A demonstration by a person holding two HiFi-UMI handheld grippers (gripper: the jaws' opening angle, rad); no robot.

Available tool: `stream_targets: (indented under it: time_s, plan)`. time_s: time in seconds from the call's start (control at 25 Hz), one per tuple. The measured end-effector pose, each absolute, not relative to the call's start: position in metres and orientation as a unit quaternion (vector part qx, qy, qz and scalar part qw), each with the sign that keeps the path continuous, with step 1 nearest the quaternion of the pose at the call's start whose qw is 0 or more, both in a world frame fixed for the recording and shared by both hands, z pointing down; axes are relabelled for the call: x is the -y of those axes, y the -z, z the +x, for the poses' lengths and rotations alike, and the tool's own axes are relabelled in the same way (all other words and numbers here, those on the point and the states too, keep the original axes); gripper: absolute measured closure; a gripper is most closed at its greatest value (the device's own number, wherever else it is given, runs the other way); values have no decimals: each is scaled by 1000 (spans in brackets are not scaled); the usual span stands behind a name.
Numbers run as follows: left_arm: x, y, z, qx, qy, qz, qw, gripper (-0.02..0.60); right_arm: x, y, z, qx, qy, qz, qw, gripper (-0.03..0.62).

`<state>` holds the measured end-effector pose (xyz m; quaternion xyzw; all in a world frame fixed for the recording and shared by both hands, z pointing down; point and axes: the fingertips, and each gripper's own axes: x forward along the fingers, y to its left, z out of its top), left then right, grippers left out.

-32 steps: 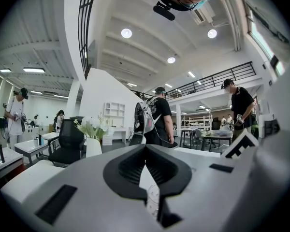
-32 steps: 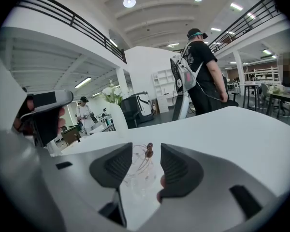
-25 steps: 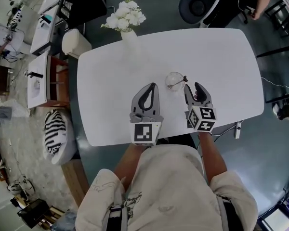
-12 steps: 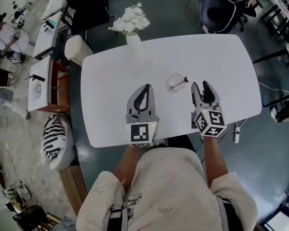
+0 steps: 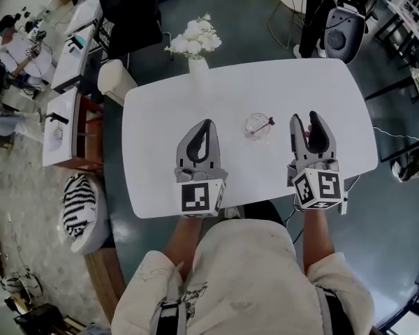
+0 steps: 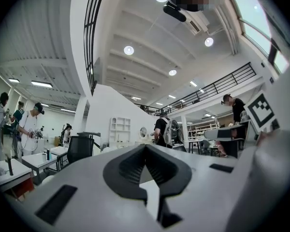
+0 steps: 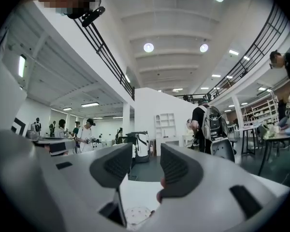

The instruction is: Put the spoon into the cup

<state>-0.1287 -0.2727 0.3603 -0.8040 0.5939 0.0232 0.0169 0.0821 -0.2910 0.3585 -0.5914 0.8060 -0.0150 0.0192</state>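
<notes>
On the left gripper, the fingers are meeting at their tips, with only the hollow of their own pads between them and nothing held. On the right gripper, the fingers are standing apart with a clear gap, and they are gripping nothing either. In the head view both grippers are hanging over the near part of the white worktop, one on each side of the cup and apart from it.

The spoon is already sitting in that cup, its thin handle leaning out over the rim toward the right gripper. The spoon is looking small, stiff and light, and its handle is probably slick. Any grip would best be taken on the bare stretch of handle above the rim, pinched across its flat. The cup is looking like clear glass, so it is likely breakable and easy to tip by a sideways pull on the handle.

A vase of white flowers is standing at the far edge, well apart.
</notes>
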Motion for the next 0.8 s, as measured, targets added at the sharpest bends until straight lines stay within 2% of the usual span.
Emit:
stream_targets:
  time_s: [0.24,0.44,0.56,0.68,0.8]
  plan:
    - [266,-330,-136,-595,-43,-802,39,578,283,-326,82,-802,-37,-595,33,433]
    - [265,-323,-143,-598,-46,-799,46,577,283,-326,79,-803,-35,-594,32,447]
    - [265,-325,-145,-600,-45,-797,45,578,282,-328,79,-800,-31,-599,29,499]
    - [266,-328,-146,-602,-46,-796,41,578,283,-332,77,-798,-28,-601,25,582]
    - [266,-331,-146,-602,-46,-797,39,578,283,-335,76,-798,-28,-602,21,606]
